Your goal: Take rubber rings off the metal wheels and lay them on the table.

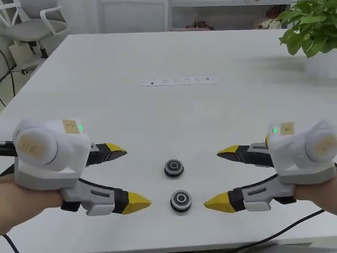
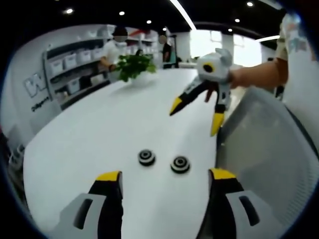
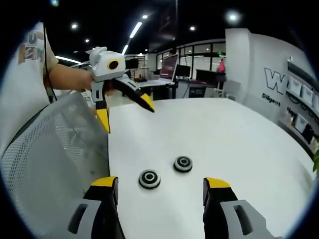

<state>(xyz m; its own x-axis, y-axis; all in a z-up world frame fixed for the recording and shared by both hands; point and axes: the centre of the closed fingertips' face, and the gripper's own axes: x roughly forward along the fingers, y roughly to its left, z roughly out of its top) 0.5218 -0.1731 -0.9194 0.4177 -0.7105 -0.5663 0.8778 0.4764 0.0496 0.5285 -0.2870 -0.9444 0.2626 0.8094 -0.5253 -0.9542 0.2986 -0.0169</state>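
We held the left gripper [image 1: 135, 177] at the left and the right gripper [image 1: 212, 177] at the right, low over the smooth white table [image 1: 210, 110]. Each had its yellow-tipped jaws spread wide, with nothing between them. Between the two lay the task's pieces, flat on their sides: a small round metal wheel [image 1: 181, 201] near us and a second small metal wheel [image 1: 174, 167] just beyond it, the two apart. The near one wore a black rubber ring [image 1: 171, 201] around its rim, and the far one looked the same; neither ring was off yet.

We judged the wheels stiff and light enough to skate across the slick tabletop under a sideways push, so one claw would need to pin the metal body firmly. The rings looked soft, stretchy and grippy. We thought the best hold was a fine pinch at the outer edge, where the rubber could be rolled over the rim.
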